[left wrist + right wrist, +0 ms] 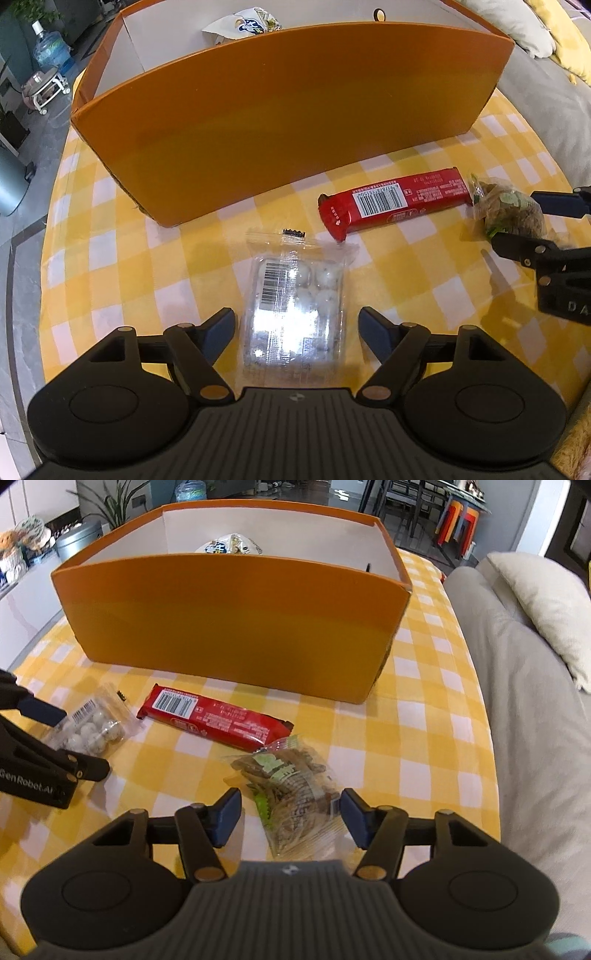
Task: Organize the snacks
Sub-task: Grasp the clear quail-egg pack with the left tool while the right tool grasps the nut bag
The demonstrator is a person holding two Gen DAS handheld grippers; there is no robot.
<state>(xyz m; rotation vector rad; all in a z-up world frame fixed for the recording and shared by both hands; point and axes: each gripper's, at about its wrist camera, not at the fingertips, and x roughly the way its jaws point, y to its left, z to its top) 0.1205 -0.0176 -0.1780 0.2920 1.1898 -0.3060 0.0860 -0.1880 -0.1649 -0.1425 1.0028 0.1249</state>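
A clear pack of white balls (pixel 295 310) lies on the yellow checked table between the open fingers of my left gripper (pixel 296 330); it also shows in the right wrist view (pixel 92 727). A brown snack bag with a green label (pixel 295 797) lies between the open fingers of my right gripper (pixel 290 818); it also shows in the left wrist view (pixel 513 210). A red wrapped bar (pixel 395 205) (pixel 214 720) lies between the two packs. The orange box (pixel 288 122) (pixel 236 616) stands behind, with a white snack bag (pixel 243 24) (pixel 231 548) inside.
A grey sofa with a cream cushion (pixel 546 605) runs along the table's right edge. The table's left edge drops to a tiled floor with a water bottle (pixel 50 46). The left gripper's body shows at the right wrist view's left edge (pixel 33 760).
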